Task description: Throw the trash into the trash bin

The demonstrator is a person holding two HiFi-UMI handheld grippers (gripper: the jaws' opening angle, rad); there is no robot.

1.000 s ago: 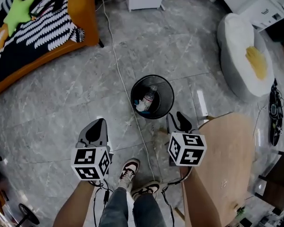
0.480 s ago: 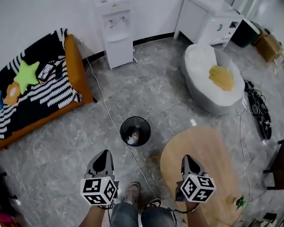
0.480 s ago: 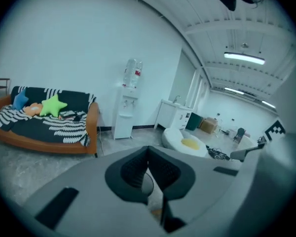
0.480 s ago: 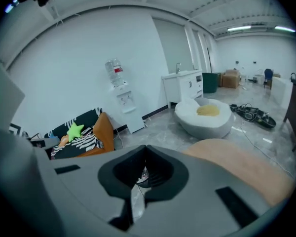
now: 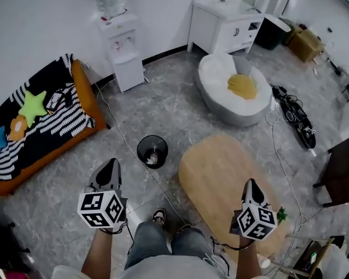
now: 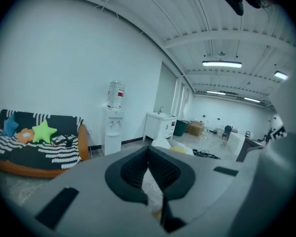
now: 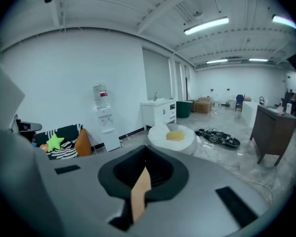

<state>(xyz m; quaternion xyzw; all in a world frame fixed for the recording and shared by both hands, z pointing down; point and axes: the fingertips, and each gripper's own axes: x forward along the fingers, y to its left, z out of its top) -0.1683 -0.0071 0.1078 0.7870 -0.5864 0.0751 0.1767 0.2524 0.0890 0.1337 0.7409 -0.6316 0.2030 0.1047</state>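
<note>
The black mesh trash bin stands on the grey floor, with a bottle and other trash inside it. In the head view my left gripper is held high, to the near left of the bin and well apart from it. Its jaws meet at the tip with nothing between them, as the left gripper view also shows. My right gripper hangs over the near right part of the oval wooden table. In the right gripper view it is shut and empty.
An orange sofa with a striped blanket stands at the left, a water dispenser by the wall. A white beanbag and a white cabinet are behind the table. A cable crosses the floor past the bin.
Both grippers have risen away from the bin, which now looks small and far. The right gripper has swung right over the table. The view takes in far more of the room.
</note>
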